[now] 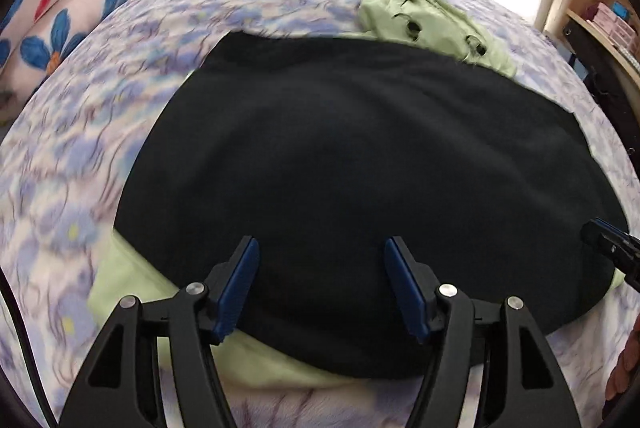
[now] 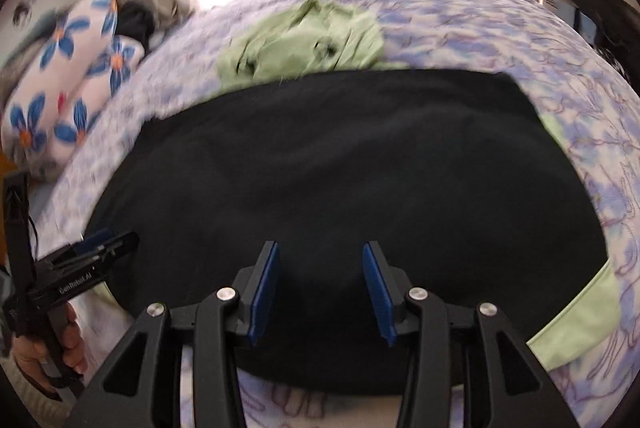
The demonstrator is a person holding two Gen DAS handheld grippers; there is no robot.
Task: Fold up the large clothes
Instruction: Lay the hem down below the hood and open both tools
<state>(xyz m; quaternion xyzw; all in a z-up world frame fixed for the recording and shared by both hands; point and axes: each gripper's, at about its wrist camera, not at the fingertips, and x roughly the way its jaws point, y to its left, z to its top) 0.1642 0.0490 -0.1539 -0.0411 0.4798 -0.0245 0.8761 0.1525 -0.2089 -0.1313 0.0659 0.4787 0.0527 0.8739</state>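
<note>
Two tongs, both mine, both released. Left wrist: my left tongs [image 1: 320, 284] gape empty over the black garment [image 1: 360, 156], flat on the bed [image 1: 80, 148]. Right wrist: my right tongs [image 2: 320, 286] hold nothing; I should pinch the near hem evenly, both corners together.

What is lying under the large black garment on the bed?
A light green cloth shows beneath the large black garment at its near edges and far side; its middle is covered. Below lies the purple floral bedsheet.

Black garment [image 1: 360, 168] flat, green bundle [image 1: 424, 16] beyond, pillows [image 1: 68, 16] left
</note>
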